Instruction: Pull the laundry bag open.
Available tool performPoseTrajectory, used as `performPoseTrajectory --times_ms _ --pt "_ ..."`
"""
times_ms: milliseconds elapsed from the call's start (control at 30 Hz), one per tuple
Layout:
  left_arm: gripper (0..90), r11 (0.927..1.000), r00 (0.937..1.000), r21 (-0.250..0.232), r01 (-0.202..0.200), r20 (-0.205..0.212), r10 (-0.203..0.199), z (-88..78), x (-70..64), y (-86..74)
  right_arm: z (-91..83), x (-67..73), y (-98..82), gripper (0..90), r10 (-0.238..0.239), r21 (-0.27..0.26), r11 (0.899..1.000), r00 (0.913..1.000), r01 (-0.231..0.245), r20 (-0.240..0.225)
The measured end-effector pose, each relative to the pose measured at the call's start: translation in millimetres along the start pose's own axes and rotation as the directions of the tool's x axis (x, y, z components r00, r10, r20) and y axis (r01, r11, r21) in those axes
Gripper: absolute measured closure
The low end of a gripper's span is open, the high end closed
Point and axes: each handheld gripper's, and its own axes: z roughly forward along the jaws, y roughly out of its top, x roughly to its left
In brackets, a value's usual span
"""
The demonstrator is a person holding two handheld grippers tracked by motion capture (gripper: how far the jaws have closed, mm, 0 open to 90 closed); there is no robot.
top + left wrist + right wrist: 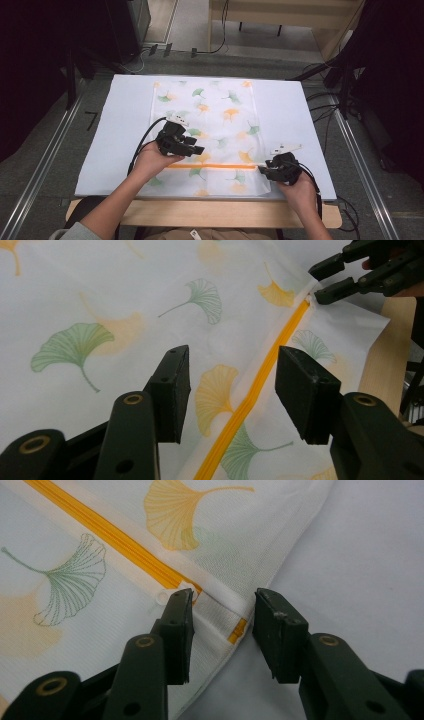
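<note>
A white mesh bag (210, 130) with a ginkgo leaf print is laid flat on the white table cover (115, 130). The left gripper (232, 385) is held open over the orange zipper (255, 390), nothing being clamped. The right gripper (222, 625) (at the zipper's end) is seen half open, with the bag's edge between its jaws but not pressed.

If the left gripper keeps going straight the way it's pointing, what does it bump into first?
Probably the orange zipper on the white leaf-printed fabric bag, which runs between the left gripper's open fingers; depth is hard to judge.
</note>
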Motion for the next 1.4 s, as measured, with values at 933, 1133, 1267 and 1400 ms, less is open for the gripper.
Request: performPoseTrajectory --times_ms 933,1133,1267,1400 --pt "61.6 0.9977 0.9932 -0.009 -0.067 0.095 0.068 28.9 -33.8 4.2 -18.2 -1.1 14.0 84.5 0.096 -0.048 0.994 0.9894 -0.102 -0.108" --pt "66.3 0.9957 0.9885 -0.022 -0.09 0.12 0.092 41.1 -49.5 8.5 -22.3 -0.3 15.8 84.5 0.091 -0.068 0.993 0.9888 -0.099 -0.118" --pt "66.6 0.9929 0.9865 -0.008 -0.119 0.113 0.119 50.3 -56.8 10.8 -22.9 0.2 16.6 84.5 0.092 -0.07 0.992 0.9885 -0.101 -0.12" --pt "69.6 0.9956 0.9866 -0.003 -0.094 0.133 0.093 60.3 -61.4 12.8 -23.9 0.1 17.1 84.3 0.088 -0.075 0.992 0.9889 -0.097 -0.12"
